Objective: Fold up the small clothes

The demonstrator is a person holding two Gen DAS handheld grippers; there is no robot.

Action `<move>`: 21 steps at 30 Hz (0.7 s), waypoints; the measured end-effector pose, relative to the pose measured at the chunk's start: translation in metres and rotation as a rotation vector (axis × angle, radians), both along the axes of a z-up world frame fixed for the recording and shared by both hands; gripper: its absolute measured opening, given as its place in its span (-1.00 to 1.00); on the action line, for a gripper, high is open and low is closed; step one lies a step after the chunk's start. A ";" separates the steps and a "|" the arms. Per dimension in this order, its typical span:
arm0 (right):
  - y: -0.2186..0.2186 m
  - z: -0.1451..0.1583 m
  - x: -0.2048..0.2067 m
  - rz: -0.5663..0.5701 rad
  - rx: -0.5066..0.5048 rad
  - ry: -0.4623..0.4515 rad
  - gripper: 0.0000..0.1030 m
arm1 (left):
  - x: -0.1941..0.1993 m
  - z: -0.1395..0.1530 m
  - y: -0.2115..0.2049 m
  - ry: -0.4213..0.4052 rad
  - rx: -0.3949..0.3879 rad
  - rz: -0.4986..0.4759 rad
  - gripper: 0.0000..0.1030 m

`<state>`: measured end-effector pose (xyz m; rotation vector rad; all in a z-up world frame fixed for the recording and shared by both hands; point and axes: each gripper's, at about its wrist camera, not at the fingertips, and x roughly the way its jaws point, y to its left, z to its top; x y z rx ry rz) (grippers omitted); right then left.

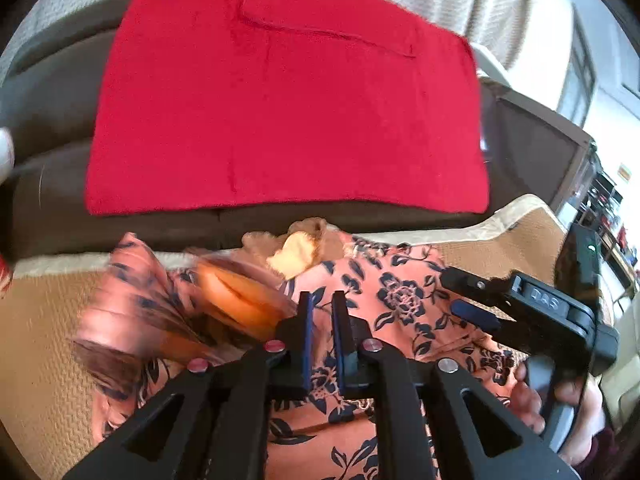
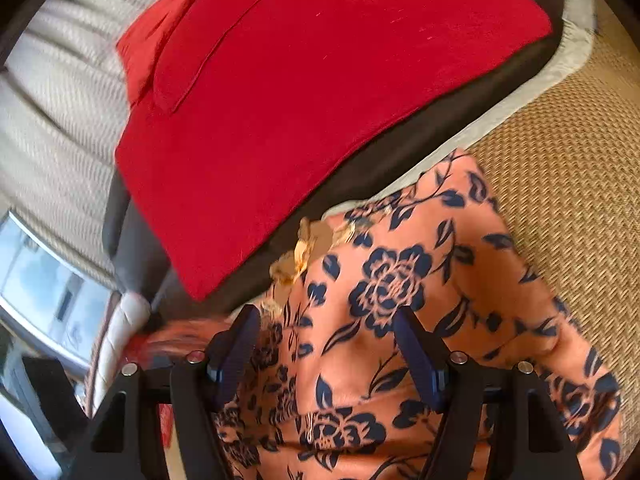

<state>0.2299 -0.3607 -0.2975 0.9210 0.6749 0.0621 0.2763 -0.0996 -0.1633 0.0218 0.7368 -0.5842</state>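
A small orange garment with dark blue flowers (image 1: 400, 296) lies crumpled on a woven mat (image 1: 36, 320); it also fills the lower right wrist view (image 2: 400, 280). My left gripper (image 1: 322, 308) has its fingers close together with a fold of the floral garment between them. My right gripper (image 2: 328, 328) is open, its fingers spread wide just above the floral garment, holding nothing. The right gripper also shows in the left wrist view (image 1: 476, 304), at the garment's right side. The garment's left part is blurred by motion.
A folded red cloth (image 1: 288, 92) lies on a dark cushion (image 1: 48, 92) just beyond the mat; it shows in the right wrist view too (image 2: 320, 80). A cream knitted throw (image 2: 56, 112) lies behind. A window (image 2: 44, 288) is at the left.
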 end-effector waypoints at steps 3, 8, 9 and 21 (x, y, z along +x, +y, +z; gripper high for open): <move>-0.006 0.002 0.001 -0.004 0.015 -0.004 0.43 | 0.000 0.016 0.041 -0.090 -0.080 0.081 0.54; 0.015 0.007 0.005 0.076 -0.013 -0.007 0.43 | 0.040 0.008 0.107 -0.051 -0.133 0.283 0.57; 0.025 0.011 0.008 0.108 -0.049 -0.013 0.43 | 0.047 0.002 0.116 -0.027 -0.126 0.326 0.57; 0.097 -0.003 0.055 0.224 -0.387 0.108 0.46 | 0.062 -0.063 0.147 0.190 -0.018 0.455 0.57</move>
